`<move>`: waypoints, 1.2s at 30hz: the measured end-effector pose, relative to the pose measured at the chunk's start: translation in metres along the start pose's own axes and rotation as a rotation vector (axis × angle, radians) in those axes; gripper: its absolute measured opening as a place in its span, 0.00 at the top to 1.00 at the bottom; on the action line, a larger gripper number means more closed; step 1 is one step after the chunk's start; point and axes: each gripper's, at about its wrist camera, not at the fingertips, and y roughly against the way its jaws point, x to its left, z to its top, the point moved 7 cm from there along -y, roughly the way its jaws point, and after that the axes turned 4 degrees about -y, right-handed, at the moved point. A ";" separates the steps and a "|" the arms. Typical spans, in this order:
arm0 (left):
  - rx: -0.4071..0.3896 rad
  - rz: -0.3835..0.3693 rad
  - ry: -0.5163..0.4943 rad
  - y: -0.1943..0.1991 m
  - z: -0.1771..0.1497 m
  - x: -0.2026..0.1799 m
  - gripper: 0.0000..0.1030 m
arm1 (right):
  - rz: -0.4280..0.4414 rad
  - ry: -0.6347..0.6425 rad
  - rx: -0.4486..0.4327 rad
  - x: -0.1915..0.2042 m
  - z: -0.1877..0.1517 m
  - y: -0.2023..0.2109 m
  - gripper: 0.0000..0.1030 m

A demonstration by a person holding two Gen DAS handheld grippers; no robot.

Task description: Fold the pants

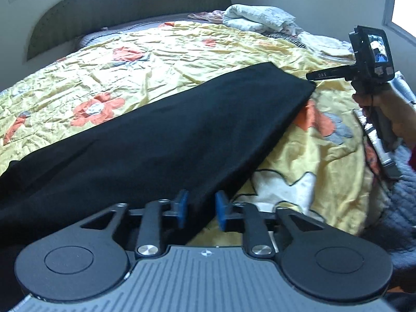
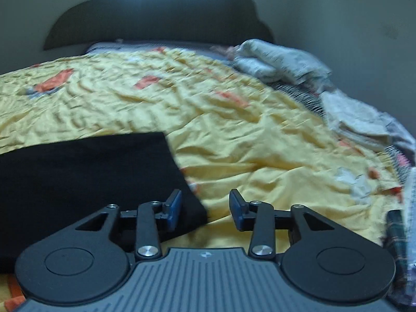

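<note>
Black pants (image 1: 161,130) lie flat in a long folded strip on the yellow flowered bedspread (image 1: 169,52). My left gripper (image 1: 200,212) is open, its blue pads on either side of the pants' near edge. My right gripper (image 2: 205,209) is open at the pants' right end (image 2: 85,176); its left pad is over the near corner and its right pad over the bedspread (image 2: 260,143). The right gripper also shows in the left wrist view (image 1: 312,76), held by a hand at the strip's far right corner.
A dark headboard (image 1: 124,7) stands against the wall. Crumpled white and patterned laundry (image 1: 257,17) lies at the head of the bed, also in the right wrist view (image 2: 280,62). A grey quilt (image 1: 400,208) and a silver object (image 1: 384,153) lie at the right edge.
</note>
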 end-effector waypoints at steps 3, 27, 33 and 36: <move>-0.048 -0.027 0.051 0.012 0.011 0.006 0.57 | 0.023 -0.016 -0.080 0.003 0.010 0.021 0.62; -0.008 0.164 0.038 -0.025 0.008 0.016 0.40 | 0.439 0.151 0.068 0.107 -0.043 0.053 0.43; -0.058 0.217 0.080 -0.033 0.029 0.016 0.35 | 0.439 0.124 0.045 0.105 -0.037 0.060 0.42; -0.055 0.251 0.129 -0.046 0.039 0.020 0.33 | 0.479 0.092 0.038 0.112 -0.035 0.059 0.42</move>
